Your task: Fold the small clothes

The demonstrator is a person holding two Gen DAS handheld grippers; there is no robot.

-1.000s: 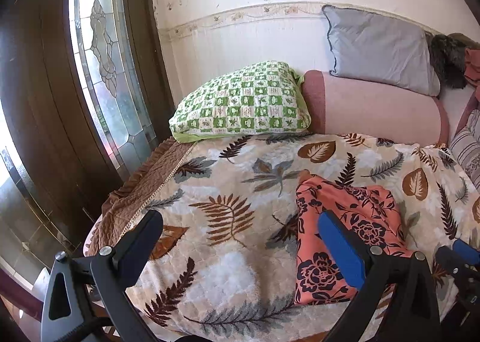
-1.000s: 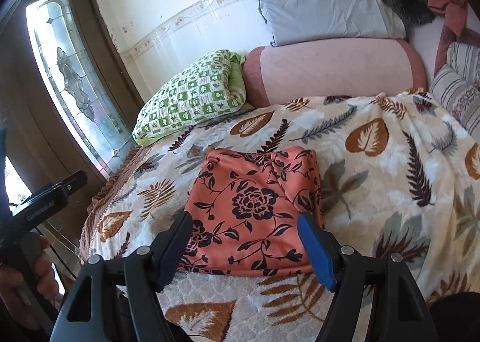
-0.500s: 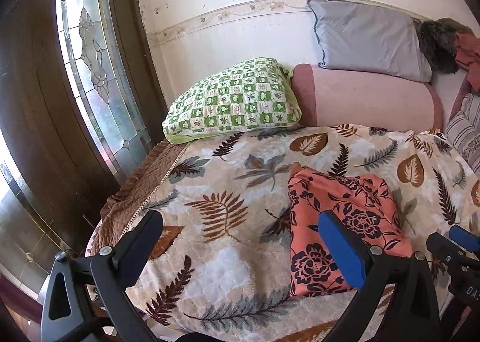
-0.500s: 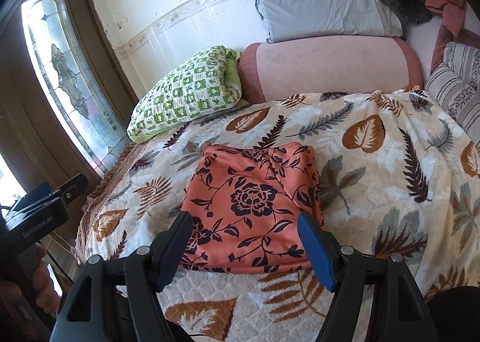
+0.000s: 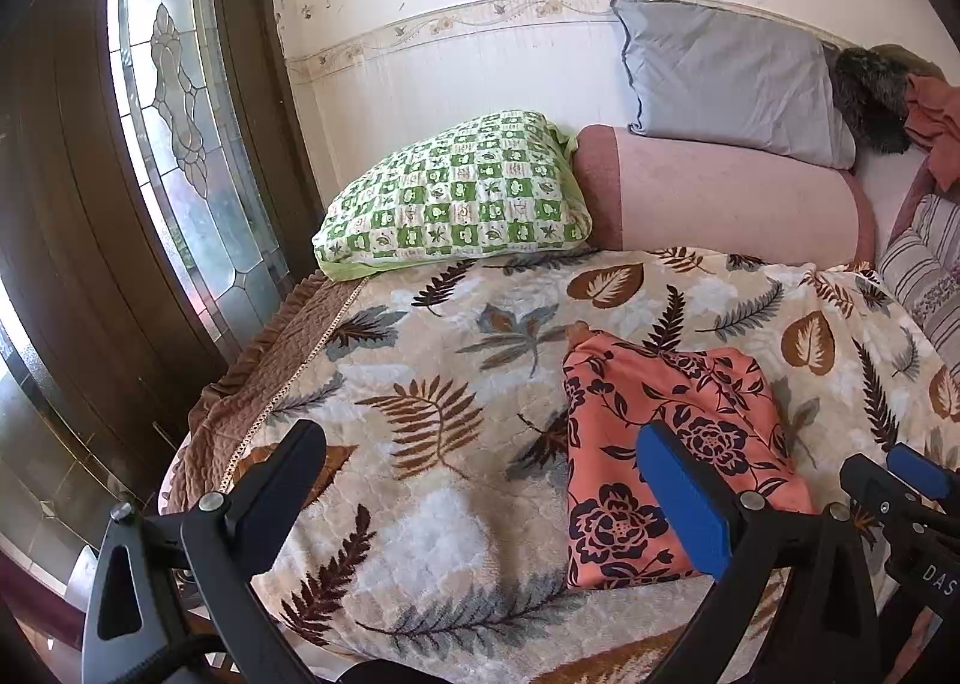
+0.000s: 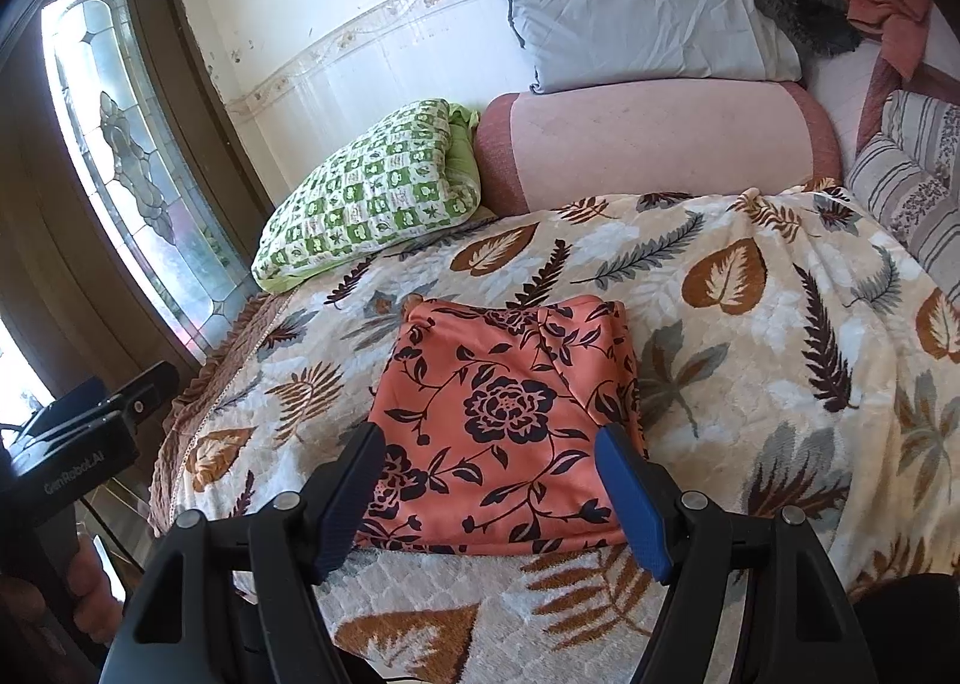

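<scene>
I see the coral floral garment point(image 6: 504, 420) lying folded into a neat rectangle on the leaf-print blanket point(image 6: 750, 336) that covers the bed, near the blanket's front edge. Through the right wrist view, my right gripper point(image 6: 489, 498) hangs just above the garment's near edge with its fingers point(image 6: 630, 498) spread wide, one on each side of the fabric's lower corners, and nothing is pinched between them. I cannot tell whether the tips brush the cloth.

In the left wrist view, my left gripper point(image 5: 480, 498) sits off to the garment's left, over bare blanket, its fingers point(image 5: 681, 498) equally wide apart and holding nothing. The blue-padded finger overlaps the garment's point(image 5: 666, 444) lower part in the picture; the black one point(image 5: 282, 480) is over a brown leaf motif. The right gripper's tip point(image 5: 900, 489) shows at the right edge of this view, just beside the garment.

At the head of the bed lie a green checked pillow point(image 5: 456, 204), a pink bolster point(image 5: 720, 198) and a grey pillow point(image 5: 726, 78) propped on the bolster against the wall. A dark door with leaded glass point(image 5: 174, 102) stands on the left. A hand point(image 6: 90, 594) grips the left tool's handle at the lower left of the right wrist view
</scene>
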